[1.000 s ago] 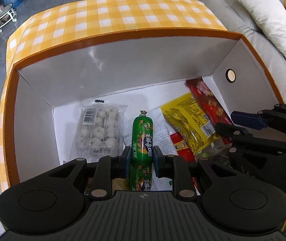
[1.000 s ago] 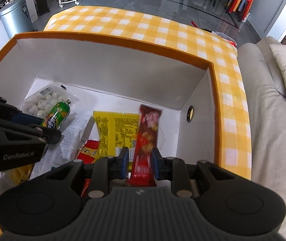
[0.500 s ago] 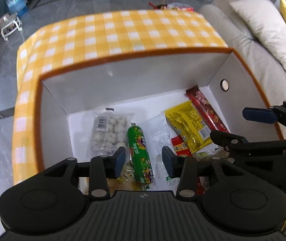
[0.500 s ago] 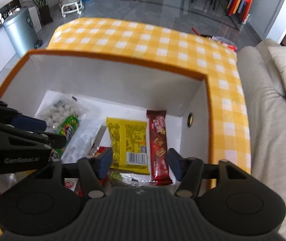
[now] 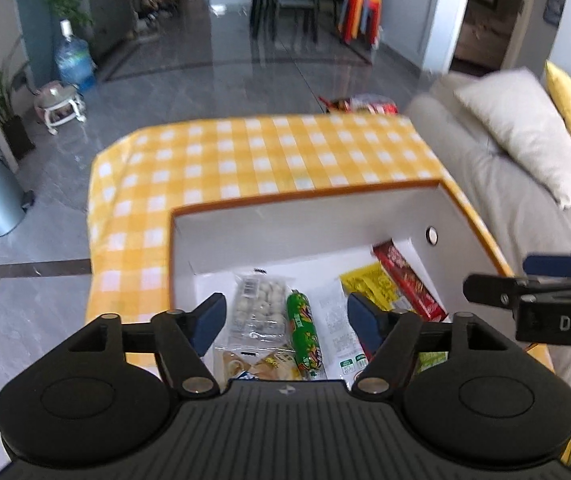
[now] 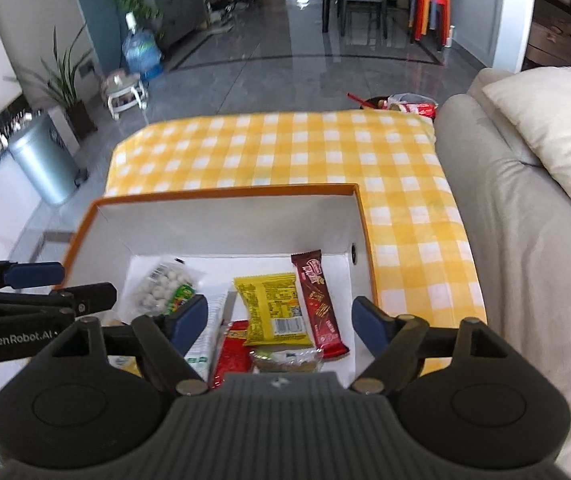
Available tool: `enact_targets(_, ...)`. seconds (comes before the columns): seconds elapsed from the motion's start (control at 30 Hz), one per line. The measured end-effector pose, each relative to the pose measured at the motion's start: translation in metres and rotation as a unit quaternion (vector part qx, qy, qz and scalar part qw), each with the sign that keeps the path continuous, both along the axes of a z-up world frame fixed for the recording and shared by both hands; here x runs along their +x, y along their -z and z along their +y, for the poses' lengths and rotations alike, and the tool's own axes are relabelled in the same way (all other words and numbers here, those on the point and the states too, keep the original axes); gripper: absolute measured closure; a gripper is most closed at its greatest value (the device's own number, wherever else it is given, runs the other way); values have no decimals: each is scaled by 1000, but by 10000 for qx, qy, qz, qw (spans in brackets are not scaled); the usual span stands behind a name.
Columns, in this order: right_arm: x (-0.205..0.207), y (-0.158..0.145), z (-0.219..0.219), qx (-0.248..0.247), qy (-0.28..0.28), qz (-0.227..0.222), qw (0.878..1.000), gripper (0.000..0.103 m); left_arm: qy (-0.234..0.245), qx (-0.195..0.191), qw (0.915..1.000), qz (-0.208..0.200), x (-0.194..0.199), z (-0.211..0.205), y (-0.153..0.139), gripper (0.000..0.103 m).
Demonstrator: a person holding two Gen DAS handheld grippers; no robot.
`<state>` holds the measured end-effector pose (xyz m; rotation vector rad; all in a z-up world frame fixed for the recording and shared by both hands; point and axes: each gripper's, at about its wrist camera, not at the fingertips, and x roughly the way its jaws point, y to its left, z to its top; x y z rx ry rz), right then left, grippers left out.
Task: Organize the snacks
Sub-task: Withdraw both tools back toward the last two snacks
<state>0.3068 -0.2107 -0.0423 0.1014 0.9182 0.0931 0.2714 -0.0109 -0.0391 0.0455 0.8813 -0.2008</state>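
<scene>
Both tools wide, holding nothing: left tool (image 5: pixel 285 320), right tool (image 6: pixel 281 322) above the box (image 6: pixel 221 197) on the bench (image 6: pixel 285 148); green sausage (image 5: pixel 303 334) and red bar (image 6: pixel 317 304) lie inside; risk: crowded packets snag next placement

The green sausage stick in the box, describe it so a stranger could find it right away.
Look inside the orange-rimmed box on the yellow checked tablecloth. The green sausage stick lies left of centre, beside the clear bag of white balls; it is the only green, tube-shaped snack.
</scene>
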Motion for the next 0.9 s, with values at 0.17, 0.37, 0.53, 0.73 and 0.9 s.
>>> enact_targets(0.17, -30, -9, -1, 335, 169, -84, 9993, 21, -205, -81, 9995, -217, -26, 7, -11, 16)
enact_targets(0.37, -71, -6, 0, 504, 268, -137, 9983, 18, -209, -374, 9988, -223, -56, 14, -8, 16)
enact_targets(0.53, -103, 5, 0, 473, 347, -185, 9981, 18, -176, -515, 9985, -106, -85, 17, 4, 17)
enact_targets(0.73, -136, 25, 2, 188, 374, -67, 9991, 18, -29, -349, 9994, 49, -117, 10, 20, 19)
enact_targets(0.9, -152, 42, 2, 87, 281, 240, 9993, 18, -71, -361, 9987, 354, -131, 6, 38, 22)
